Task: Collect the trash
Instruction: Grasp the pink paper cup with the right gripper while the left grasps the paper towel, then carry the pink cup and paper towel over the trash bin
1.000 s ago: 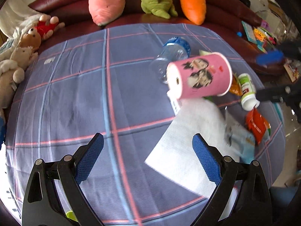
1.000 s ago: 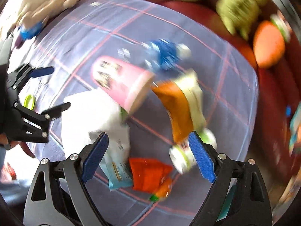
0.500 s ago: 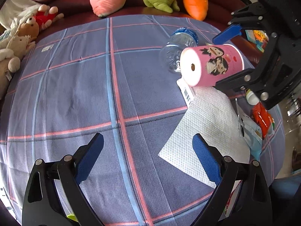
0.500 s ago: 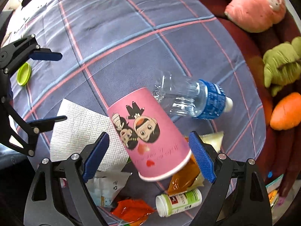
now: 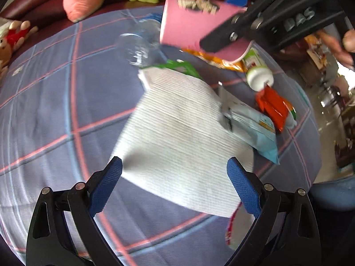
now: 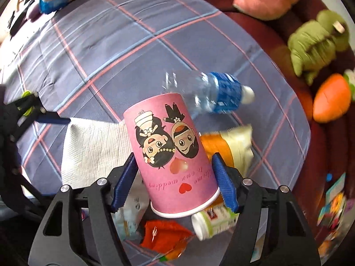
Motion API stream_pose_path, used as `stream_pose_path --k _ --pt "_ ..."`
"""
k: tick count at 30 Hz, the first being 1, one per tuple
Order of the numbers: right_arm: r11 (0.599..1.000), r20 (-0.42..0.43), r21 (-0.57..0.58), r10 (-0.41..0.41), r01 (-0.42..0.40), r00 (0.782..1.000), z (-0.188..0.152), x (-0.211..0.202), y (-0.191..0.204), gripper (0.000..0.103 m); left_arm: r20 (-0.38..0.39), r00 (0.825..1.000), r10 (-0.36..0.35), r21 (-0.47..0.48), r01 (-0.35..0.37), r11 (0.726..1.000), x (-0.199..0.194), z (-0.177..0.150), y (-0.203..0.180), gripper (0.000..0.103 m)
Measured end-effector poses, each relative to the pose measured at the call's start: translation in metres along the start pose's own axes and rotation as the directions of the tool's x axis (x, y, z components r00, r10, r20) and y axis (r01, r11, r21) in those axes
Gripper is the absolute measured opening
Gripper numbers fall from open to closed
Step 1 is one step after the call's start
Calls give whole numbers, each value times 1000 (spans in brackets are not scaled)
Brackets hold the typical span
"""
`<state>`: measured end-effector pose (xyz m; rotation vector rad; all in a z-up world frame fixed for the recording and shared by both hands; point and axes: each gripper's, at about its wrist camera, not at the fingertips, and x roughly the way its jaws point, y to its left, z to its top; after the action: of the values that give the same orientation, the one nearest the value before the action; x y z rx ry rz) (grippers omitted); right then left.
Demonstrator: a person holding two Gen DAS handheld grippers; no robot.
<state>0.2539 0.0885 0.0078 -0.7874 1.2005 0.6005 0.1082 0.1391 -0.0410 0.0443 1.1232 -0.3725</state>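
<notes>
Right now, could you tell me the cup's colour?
Pink cup, cartoon couple; right wrist view.

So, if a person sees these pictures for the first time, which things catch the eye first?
First the pink paper cup with a cartoon wedding couple, clamped between the blue pads of the right gripper, whose jaws have just been closing. Beside it a white paper towel lies spread on the checked cloth, under the open left gripper.
</notes>
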Motion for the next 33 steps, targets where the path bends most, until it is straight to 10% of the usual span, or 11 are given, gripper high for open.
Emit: stream_pose_path --k 4,9,12,33 --pt "998 -44 57 -33 35 999 -23 -3 -5 65 10 999 32 -24 -32 999 5 0 -8 92" --pt "993 -71 98 -62 69 996 -55 -13 -8 65 43 998 41 -38 -40 998 -7 2 -19 28" --pt "990 -73 113 -73 81 995 -73 -21 -7 65 47 995 89 -60 -86 994 -14 4 -25 7" --pt "953 11 302 -1 -2 1000 -158 -40 -26 65 137 985 107 -86 -96 992 -63 6 -46 4"
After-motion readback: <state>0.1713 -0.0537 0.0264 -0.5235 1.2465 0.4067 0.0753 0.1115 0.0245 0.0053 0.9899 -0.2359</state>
